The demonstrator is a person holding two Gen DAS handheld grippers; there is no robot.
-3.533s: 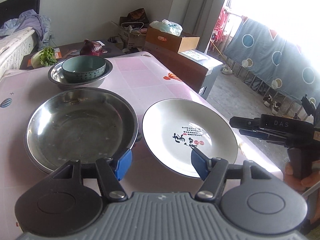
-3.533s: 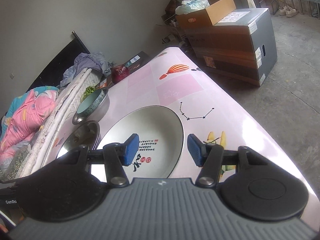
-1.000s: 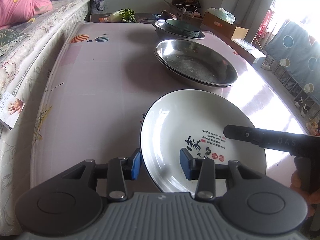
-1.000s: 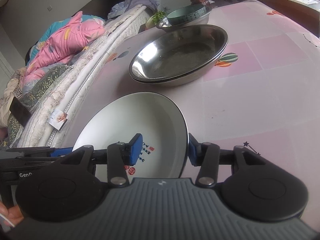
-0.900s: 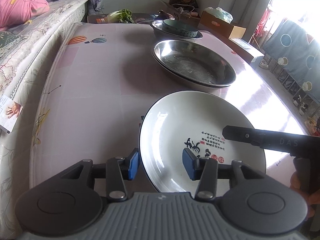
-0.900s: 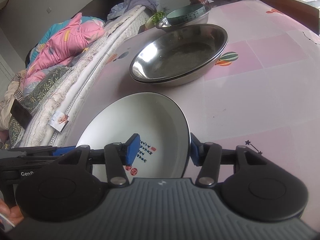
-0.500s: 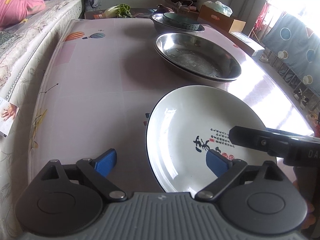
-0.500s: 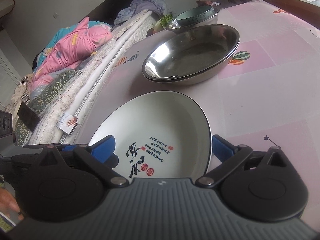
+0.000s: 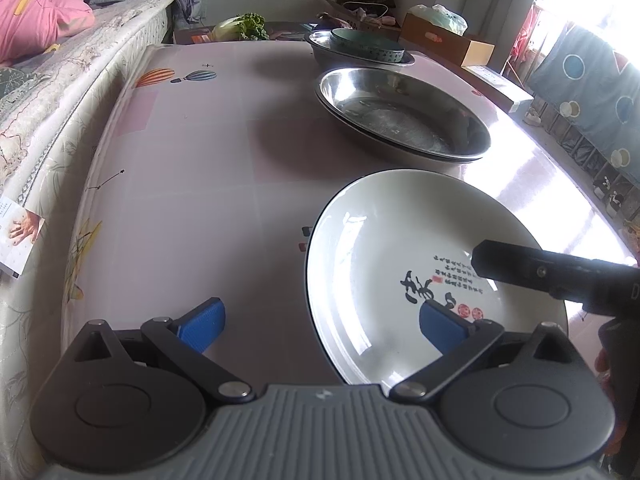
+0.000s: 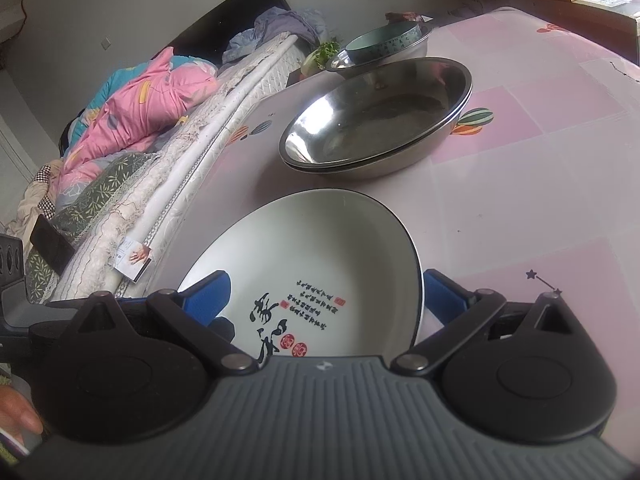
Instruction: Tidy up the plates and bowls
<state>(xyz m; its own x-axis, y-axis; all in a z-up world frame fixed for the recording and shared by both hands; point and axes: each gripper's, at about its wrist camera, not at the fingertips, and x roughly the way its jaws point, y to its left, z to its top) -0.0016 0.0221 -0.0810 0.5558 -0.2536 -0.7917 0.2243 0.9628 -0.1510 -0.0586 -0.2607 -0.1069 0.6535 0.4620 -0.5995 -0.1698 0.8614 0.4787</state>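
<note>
A white plate (image 9: 400,248) (image 10: 320,248) with black calligraphy and red seals lies flat on the pink table (image 9: 208,168), near its front end. My left gripper (image 9: 322,324) straddles the plate's left rim, jaws opening wide: one pad over the table, the other over the plate, neither pressing. My right gripper (image 10: 324,295) stands open across the opposite rim, its pads clear of the plate. Behind the plate sit stacked steel basins (image 9: 400,116) (image 10: 376,120). Farther back a teal bowl (image 9: 366,44) (image 10: 384,40) rests in a smaller steel bowl.
A mattress (image 9: 48,92) with a pink quilt (image 10: 140,108) runs along one long side of the table. Cardboard boxes (image 9: 444,38) and a cabbage (image 9: 240,26) stand beyond the far end. The other side drops to the floor by a window.
Both grippers were closed on the plate's opposite rims a second ago and have opened wide. The plate stays flat on the table. Neither hand has shifted much.
</note>
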